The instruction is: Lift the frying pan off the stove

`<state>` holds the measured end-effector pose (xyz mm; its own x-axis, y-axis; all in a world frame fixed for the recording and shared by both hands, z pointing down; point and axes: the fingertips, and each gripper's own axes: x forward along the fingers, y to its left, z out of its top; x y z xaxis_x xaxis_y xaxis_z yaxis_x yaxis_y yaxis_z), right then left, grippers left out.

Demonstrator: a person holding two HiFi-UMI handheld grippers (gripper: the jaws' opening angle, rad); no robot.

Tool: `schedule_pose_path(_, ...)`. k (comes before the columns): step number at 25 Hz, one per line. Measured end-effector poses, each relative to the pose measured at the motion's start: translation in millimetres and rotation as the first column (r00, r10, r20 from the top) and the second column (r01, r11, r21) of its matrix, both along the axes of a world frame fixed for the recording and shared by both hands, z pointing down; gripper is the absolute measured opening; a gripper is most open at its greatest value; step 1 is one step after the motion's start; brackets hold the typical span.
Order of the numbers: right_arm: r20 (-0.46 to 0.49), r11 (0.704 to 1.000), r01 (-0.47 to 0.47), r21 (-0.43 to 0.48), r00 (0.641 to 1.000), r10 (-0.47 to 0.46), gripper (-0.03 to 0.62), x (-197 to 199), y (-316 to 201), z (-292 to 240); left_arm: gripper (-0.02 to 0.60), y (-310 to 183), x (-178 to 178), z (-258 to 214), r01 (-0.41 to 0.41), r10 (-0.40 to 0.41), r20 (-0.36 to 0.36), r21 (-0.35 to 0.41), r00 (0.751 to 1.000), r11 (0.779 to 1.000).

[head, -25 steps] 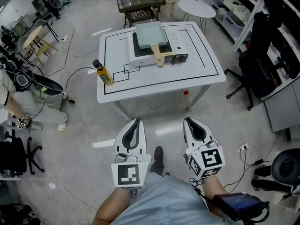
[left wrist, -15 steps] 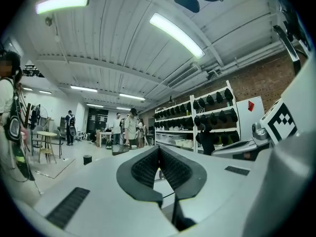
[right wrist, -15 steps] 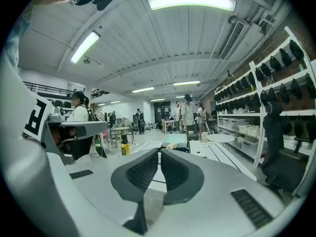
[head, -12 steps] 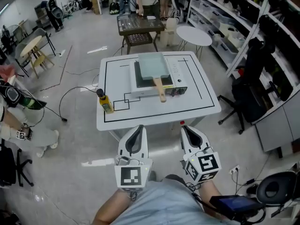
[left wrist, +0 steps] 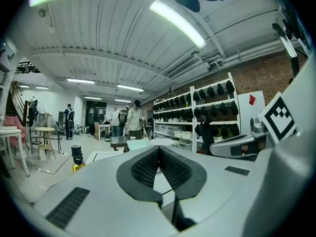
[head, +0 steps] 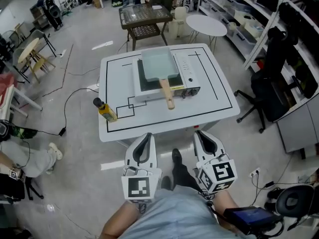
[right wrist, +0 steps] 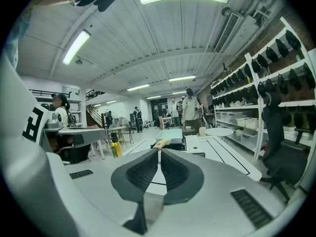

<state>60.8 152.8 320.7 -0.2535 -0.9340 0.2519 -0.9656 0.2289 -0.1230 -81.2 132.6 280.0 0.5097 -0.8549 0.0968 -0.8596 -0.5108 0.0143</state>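
Observation:
A pale green rectangular frying pan [head: 158,64] with a wooden handle [head: 167,92] sits on a white portable stove [head: 187,81] on the white table [head: 219,101]. My left gripper [head: 145,139] and right gripper [head: 204,136] hover side by side in front of the table's near edge, well short of the pan. Each is shut with nothing between its jaws. In the right gripper view the pan [right wrist: 169,135] and its handle [right wrist: 161,143] lie straight ahead beyond my right gripper [right wrist: 159,157]. In the left gripper view my left gripper [left wrist: 159,154] points at the table.
A yellow bottle with a black cap [head: 104,110] stands at the table's front left corner. A dark side table [head: 144,16] and a round white table [head: 208,25] stand behind. An office chair [head: 269,86] and shelving are on the right. Cables trail on the floor at left. People stand far back.
Both grippers and the head have moved forward towards the table, which now lies closer and lower in view. Both grippers stay shut.

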Motion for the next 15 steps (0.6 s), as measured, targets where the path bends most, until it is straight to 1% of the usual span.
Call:
schedule_pose_path(6,0.043,0.999,0.014,-0.033,0.999,-0.012,0.05,16.8,-45.4,22.7,0.017,-43.7,16.1,19.2,0.019,-0.018,0.033,-0.038,0.999,0.999)
schedule_pose_path(10,0.069,0.997,0.032,-0.07,0.997,-0.028,0.049,26.5,-80.2,38.9,0.017,-77.4,24.7,32.1,0.044,-0.04,0.055,-0.078,0.998,0.996)
schedule_pose_path(15,0.099,0.994,0.071,-0.088,0.993,-0.062,0.049,39.3,-129.5,48.2,0.017,-125.1,38.7,35.4,0.081,-0.074,0.079,-0.091,0.994,0.993)
